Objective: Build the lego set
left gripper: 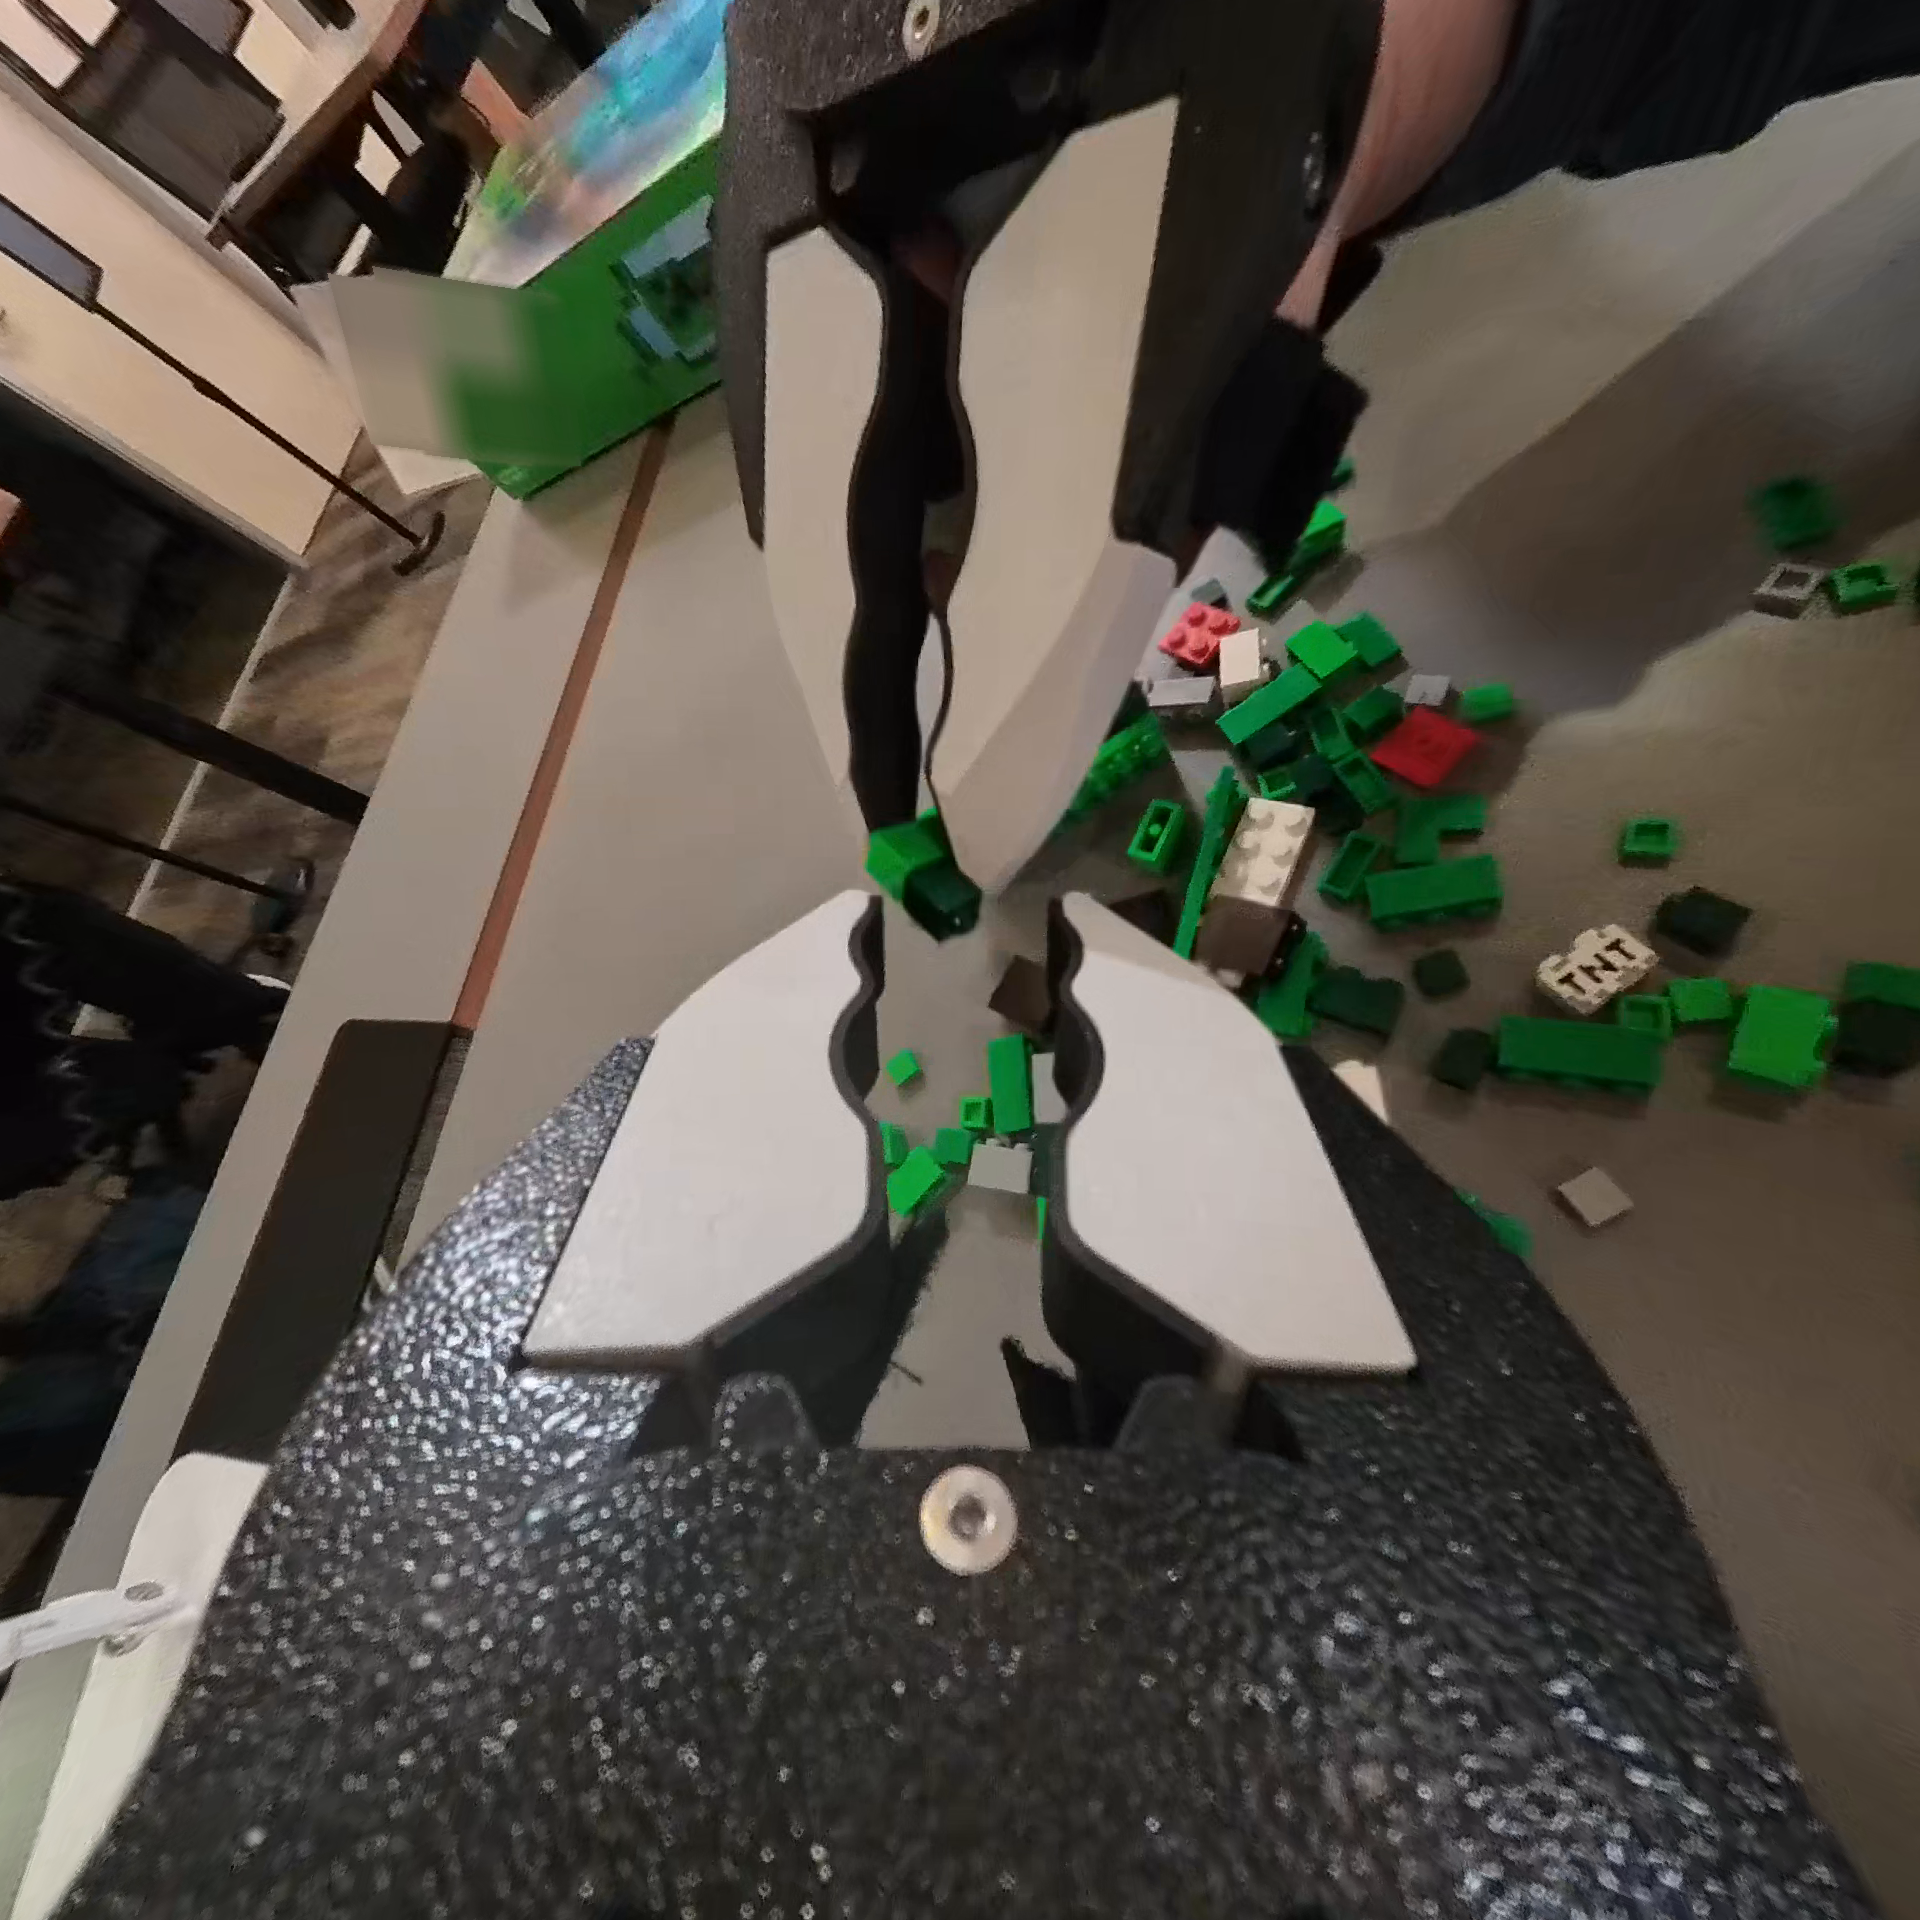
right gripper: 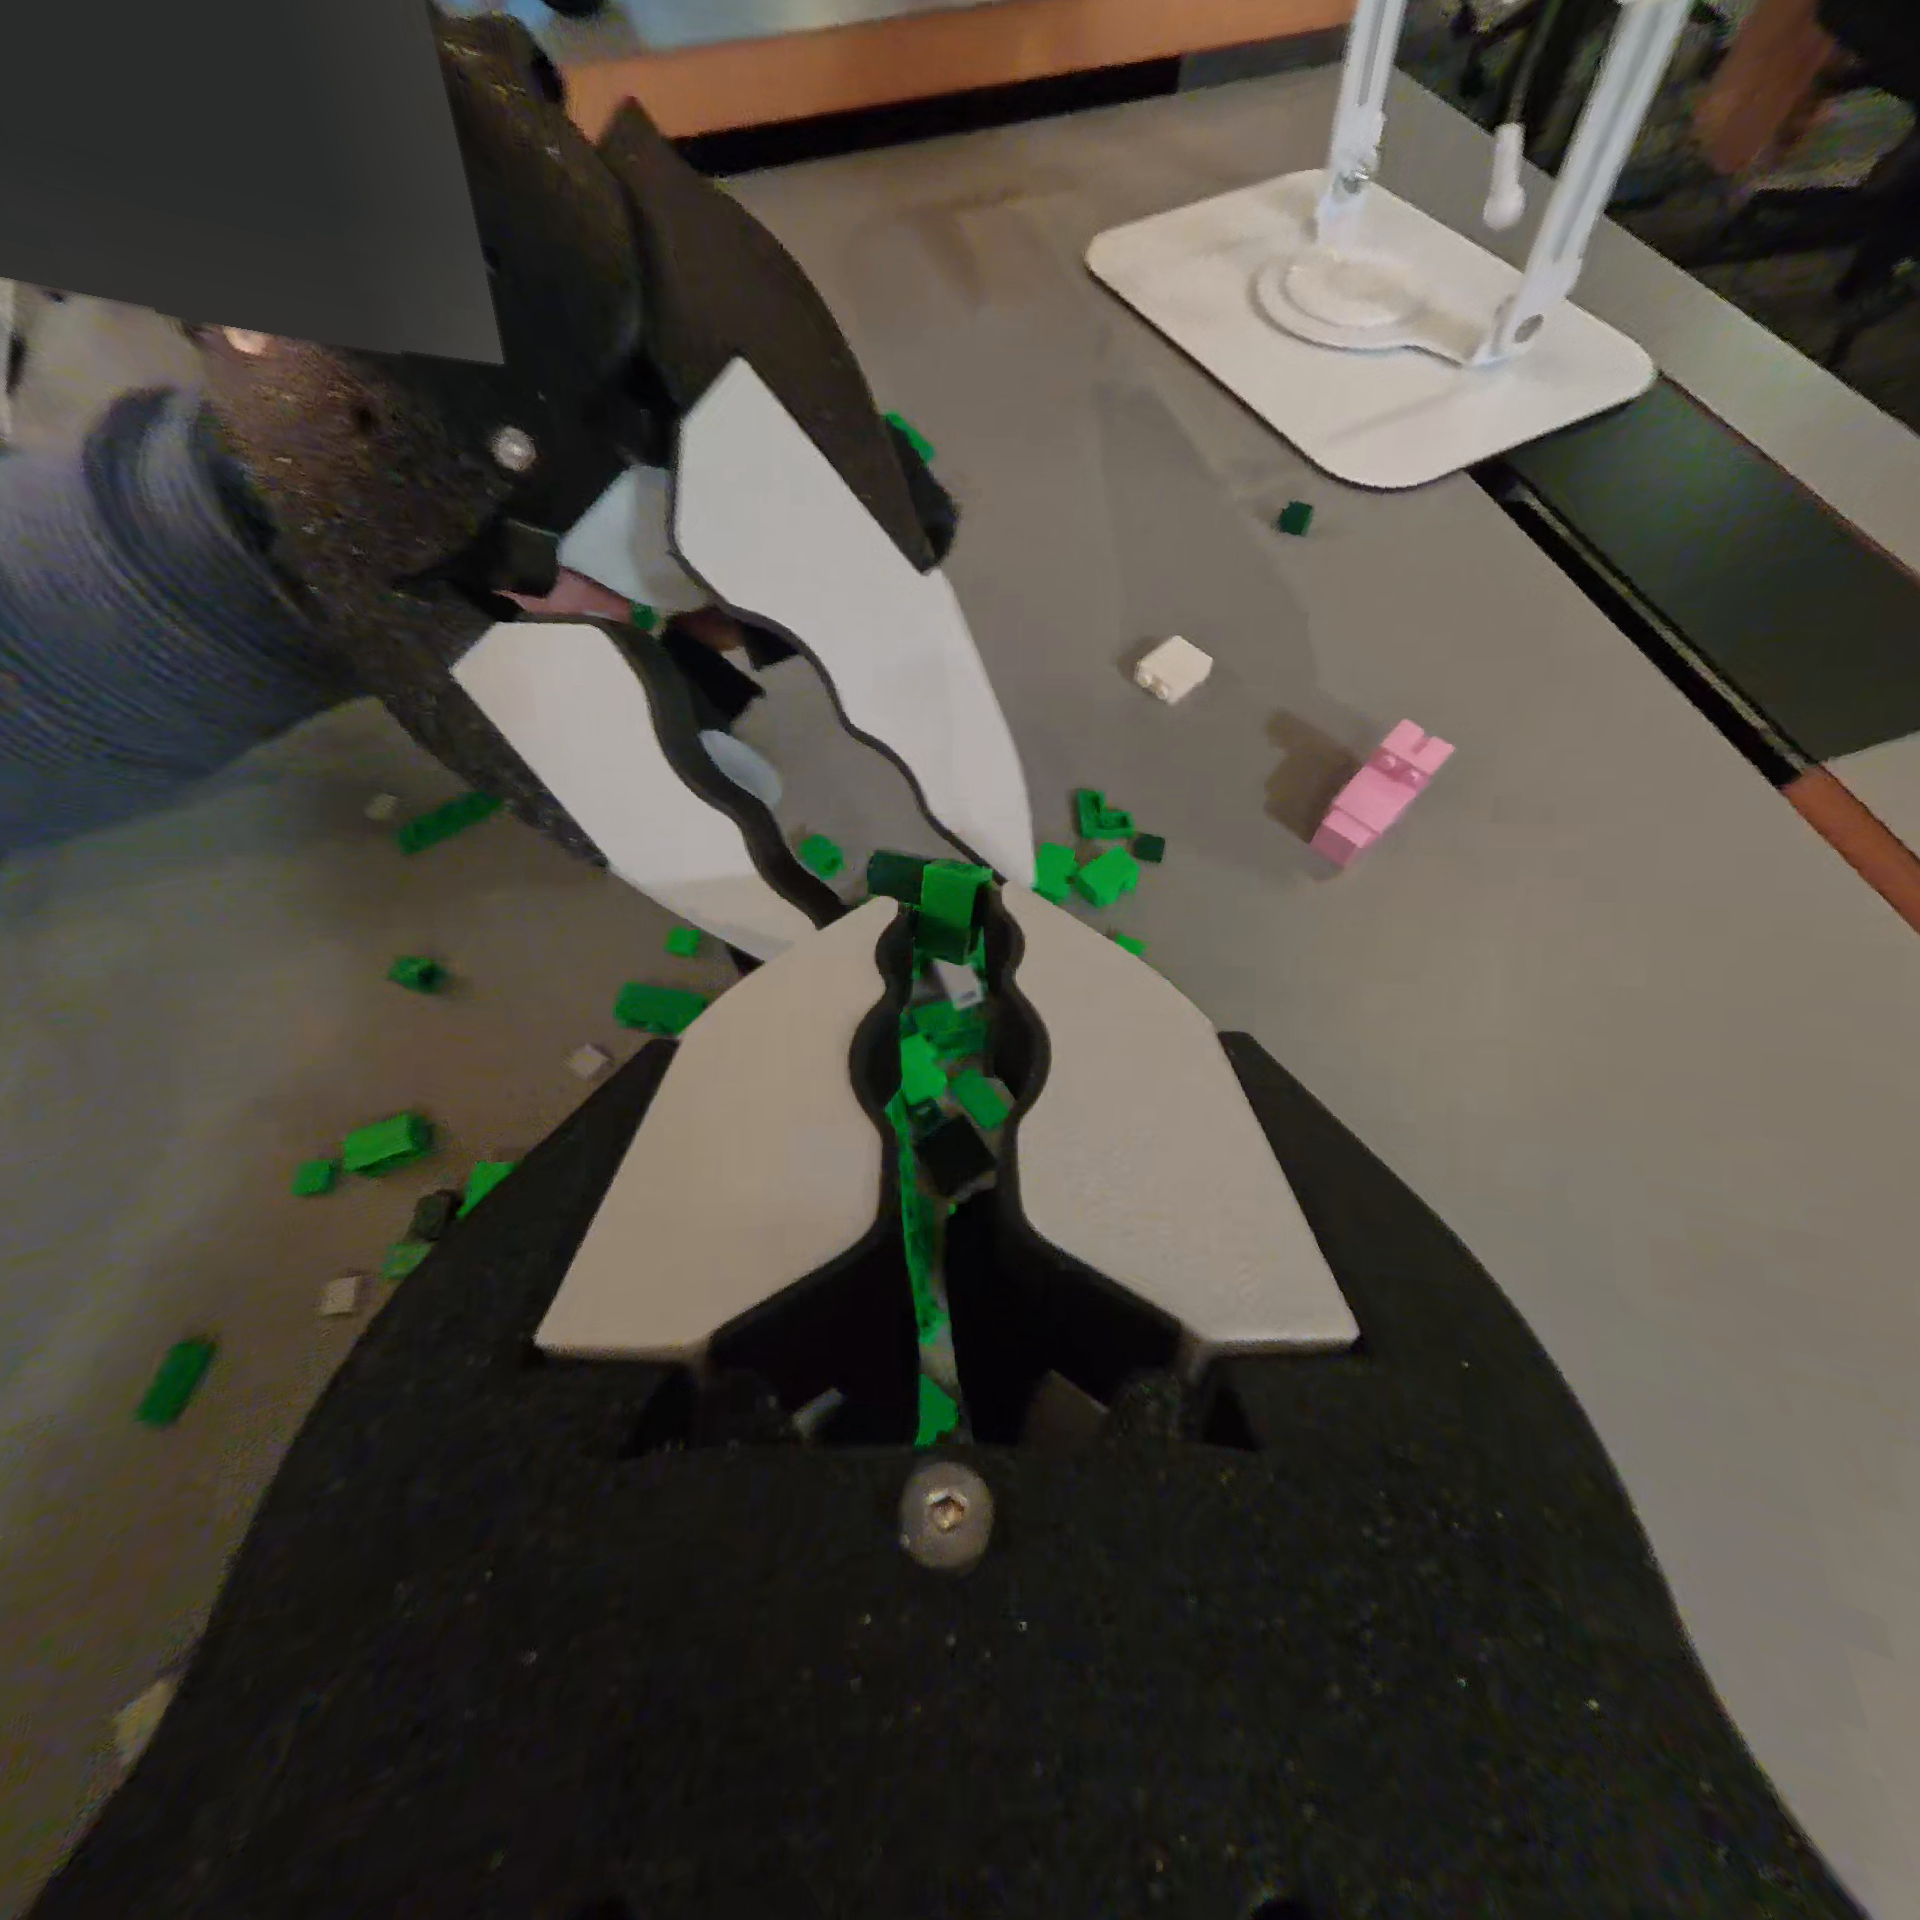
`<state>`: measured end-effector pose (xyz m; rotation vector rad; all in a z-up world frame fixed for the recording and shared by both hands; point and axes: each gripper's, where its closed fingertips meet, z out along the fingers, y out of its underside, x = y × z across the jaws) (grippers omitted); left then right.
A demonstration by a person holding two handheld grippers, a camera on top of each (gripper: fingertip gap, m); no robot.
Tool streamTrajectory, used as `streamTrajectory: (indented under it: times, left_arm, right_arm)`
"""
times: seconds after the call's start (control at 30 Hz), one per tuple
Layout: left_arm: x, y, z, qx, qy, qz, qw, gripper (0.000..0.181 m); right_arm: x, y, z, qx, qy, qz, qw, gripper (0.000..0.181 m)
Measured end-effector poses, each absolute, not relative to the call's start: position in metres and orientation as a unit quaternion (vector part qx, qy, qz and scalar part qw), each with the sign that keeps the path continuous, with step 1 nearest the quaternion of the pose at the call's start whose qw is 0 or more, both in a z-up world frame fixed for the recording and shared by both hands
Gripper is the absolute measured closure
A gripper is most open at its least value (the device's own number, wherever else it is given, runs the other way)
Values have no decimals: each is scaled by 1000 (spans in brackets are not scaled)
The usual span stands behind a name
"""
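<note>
Probably risking a drop: small green brick pair (left gripper: 920,871) at frame centre, pinched only at right gripper (right gripper: 951,914) tips above the tabletop (left gripper: 644,727), left gripper (left gripper: 966,925) fingers spread beneath, loose bricks (left gripper: 1382,831) lower right.

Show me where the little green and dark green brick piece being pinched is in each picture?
Left wrist view: the green brick piece sits mid-picture, pinched at the tips of the right gripper reaching down from above.
Right wrist view: it sits mid-picture, at that view's own fingertips.
Shared landmark: the loose green bricks scattered on the grey table.
</note>
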<state>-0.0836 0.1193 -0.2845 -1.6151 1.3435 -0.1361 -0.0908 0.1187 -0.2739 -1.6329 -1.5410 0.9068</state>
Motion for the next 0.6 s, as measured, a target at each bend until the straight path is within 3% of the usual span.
streamTrajectory:
  times: [0.03, 0.17, 0.4, 0.6]
  left_arm:
    - [-86, 120, -284, -666, 553, -49, 498, 151]
    - [-86, 123, -281, -654, 552, -25, 516, 152]
    - [-83, 117, -291, -671, 560, -60, 483, 170]
    - [-103, 103, -328, -751, 559, -96, 339, 172]
  right_arm:
    - [-89, 123, -275, -638, -591, 342, 355, 169]
    - [-87, 127, -280, -654, -586, 327, 348, 169]
    - [-85, 121, -289, -609, -650, 273, 362, 168]
    - [-71, 110, -322, -533, -768, 148, 323, 169]
